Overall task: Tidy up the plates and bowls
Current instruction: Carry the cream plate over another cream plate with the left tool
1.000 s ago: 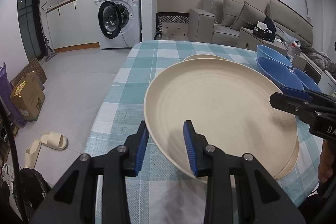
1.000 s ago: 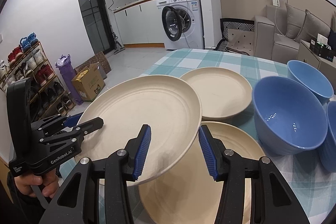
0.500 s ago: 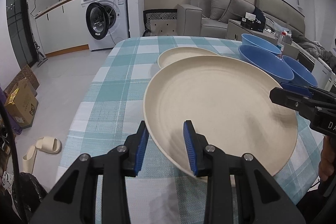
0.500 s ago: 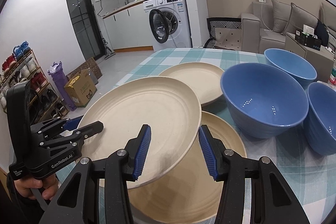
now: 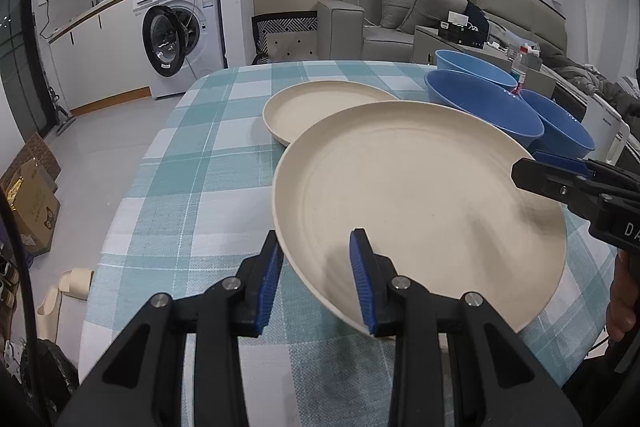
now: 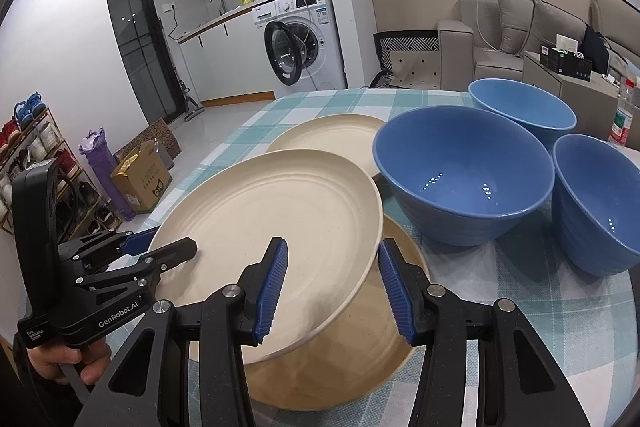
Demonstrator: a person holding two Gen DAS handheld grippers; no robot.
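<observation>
The held cream plate (image 6: 272,227) has travelled far-right toward the blue bowls (image 6: 464,171), off the lower plate (image 6: 360,359). Left gripper (image 5: 318,275) and right gripper (image 6: 332,287) pinch opposite rims, jaws narrow. Uneven pulling could twist it loose.

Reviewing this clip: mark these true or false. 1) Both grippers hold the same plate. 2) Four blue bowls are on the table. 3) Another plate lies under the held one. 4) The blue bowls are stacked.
1) True: the left gripper and right gripper each clamp the rim of the lifted cream plate.
2) False: three blue bowls stand there.
3) True: a tan plate lies on the table beneath it.
4) False: they stand side by side.
</observation>
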